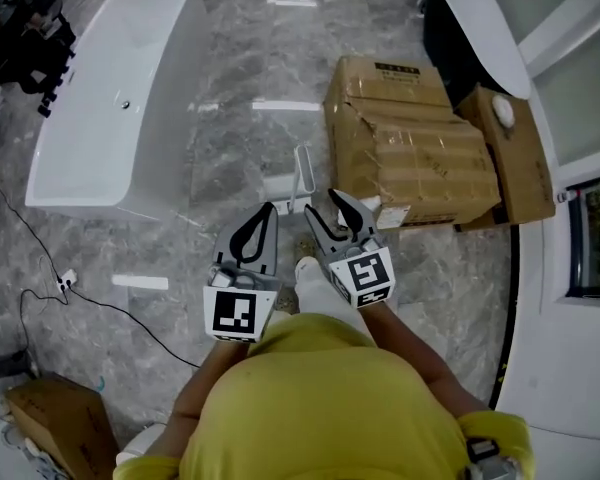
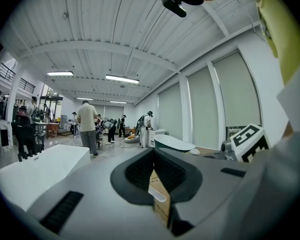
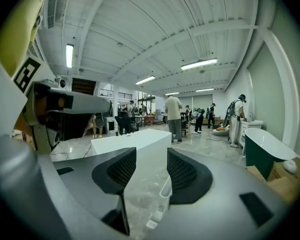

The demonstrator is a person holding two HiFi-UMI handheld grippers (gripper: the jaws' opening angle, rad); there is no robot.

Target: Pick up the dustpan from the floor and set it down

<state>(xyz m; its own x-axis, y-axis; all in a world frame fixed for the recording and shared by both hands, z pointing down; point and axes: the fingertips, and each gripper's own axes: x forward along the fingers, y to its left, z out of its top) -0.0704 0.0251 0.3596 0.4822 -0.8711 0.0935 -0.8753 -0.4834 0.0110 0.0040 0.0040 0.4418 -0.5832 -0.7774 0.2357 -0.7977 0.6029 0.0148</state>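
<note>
The white dustpan [image 1: 298, 180] stands on the grey marble floor with its long handle up, beside a big cardboard box [image 1: 410, 148]. My right gripper [image 1: 322, 204] hangs just short of it, open, with nothing between its pads. In the right gripper view the dustpan's handle [image 3: 165, 196] shows through the gap of the right gripper [image 3: 151, 169], some way ahead on the floor. My left gripper [image 1: 269, 209] is left of the dustpan and clear of it, its fingertips together. In the left gripper view the left gripper [image 2: 153, 171] leaves only a thin slit, with nothing held.
A white bathtub [image 1: 120, 98] lies at the left, a dark-sided tub [image 1: 475, 18] at the top right. More cardboard [image 1: 515, 153] leans behind the big box. A cable [image 1: 100, 303] runs over the floor at the left, by a small box [image 1: 60, 418]. People [image 3: 174, 115] stand far off.
</note>
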